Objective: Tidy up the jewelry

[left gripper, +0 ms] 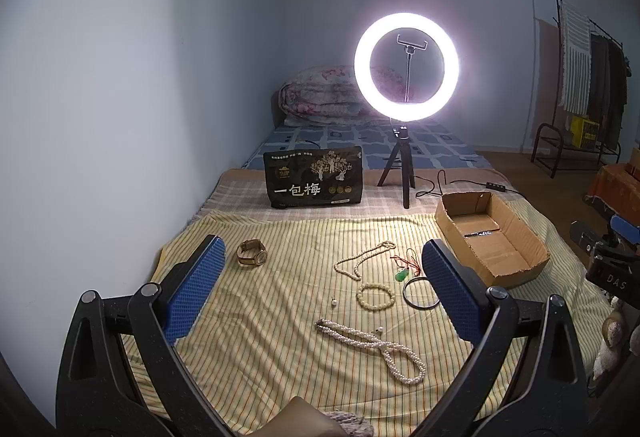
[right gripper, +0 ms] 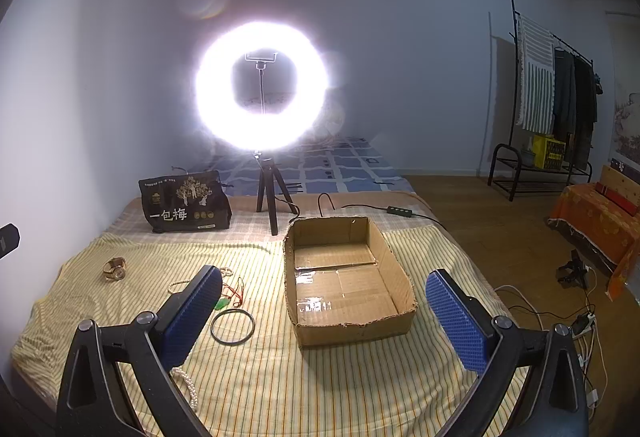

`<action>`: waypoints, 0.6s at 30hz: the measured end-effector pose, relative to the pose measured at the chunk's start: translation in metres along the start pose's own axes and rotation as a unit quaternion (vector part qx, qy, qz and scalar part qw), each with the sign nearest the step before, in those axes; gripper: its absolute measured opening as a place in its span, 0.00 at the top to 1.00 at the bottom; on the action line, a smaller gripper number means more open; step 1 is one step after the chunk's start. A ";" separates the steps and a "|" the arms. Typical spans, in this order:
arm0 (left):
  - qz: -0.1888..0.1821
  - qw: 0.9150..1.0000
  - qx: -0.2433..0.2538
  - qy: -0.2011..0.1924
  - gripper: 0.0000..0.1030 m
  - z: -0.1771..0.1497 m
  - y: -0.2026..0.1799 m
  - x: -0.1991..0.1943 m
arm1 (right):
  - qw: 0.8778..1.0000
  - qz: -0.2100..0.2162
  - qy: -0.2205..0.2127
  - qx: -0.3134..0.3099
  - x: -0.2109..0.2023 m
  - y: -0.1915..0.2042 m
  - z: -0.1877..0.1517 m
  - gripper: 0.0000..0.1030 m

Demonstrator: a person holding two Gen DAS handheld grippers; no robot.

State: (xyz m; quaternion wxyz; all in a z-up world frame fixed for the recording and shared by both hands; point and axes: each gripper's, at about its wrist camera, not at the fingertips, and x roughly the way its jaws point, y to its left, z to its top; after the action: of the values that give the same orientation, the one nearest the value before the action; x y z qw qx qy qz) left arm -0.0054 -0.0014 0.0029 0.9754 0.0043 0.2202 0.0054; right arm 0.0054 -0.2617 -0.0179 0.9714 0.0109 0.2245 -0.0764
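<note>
1. The striped cloth [left gripper: 280, 277] covered the near end of the bed, and everything sat on it around one landmark, the cardboard box [right gripper: 348, 277].
2. The cardboard box stood open-topped, with nothing visible inside but tape on its floor; in the right wrist view it lay ahead, between the two blue pads.
3. The right gripper [right gripper: 324, 311] hung above the box's near end, spread wide, nothing between its pads, tipped slightly downward.
4. The left gripper [left gripper: 324, 287] hovered left of the box, also spread wide and tilted down, gripping nothing.
5. The twisted pearl necklace [left gripper: 372, 349] lay left of the box, nearest the left gripper's camera, between its pads in that view.
6. The long bead strand [left gripper: 360, 257] lay left of the box, farther back.
7. The gold watch [left gripper: 251, 253] sat far left of the box, beyond the left pad.
8. The black bangle [right gripper: 233, 327] rested just left of the box.
9. The bead bracelet [left gripper: 376, 296] lay left of the bangle.
10. The green pendant [left gripper: 402, 275] on red cord sat close to the box's left side.
</note>
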 end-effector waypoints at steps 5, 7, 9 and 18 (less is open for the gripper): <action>0.001 1.000 -0.003 -0.002 0.02 0.001 0.001 -0.002 | 1.000 0.001 0.000 0.001 0.000 0.000 0.000 0.00; 0.001 1.000 -0.003 -0.002 0.02 0.002 0.001 -0.002 | 1.000 0.001 0.000 0.001 0.000 0.000 0.000 0.00; 0.001 1.000 -0.003 -0.002 0.02 0.002 0.001 -0.002 | 1.000 0.002 0.000 0.000 0.001 0.001 0.000 0.00; -0.001 1.000 -0.004 -0.003 0.02 0.004 0.001 -0.003 | 1.000 0.006 0.002 -0.002 -0.002 0.004 0.002 0.00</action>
State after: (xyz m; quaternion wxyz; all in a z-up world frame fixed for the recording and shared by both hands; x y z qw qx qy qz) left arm -0.0067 -0.0001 0.0081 0.9761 0.0003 0.2174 0.0056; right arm 0.0053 -0.2573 -0.0154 0.9714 0.0106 0.2266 -0.0699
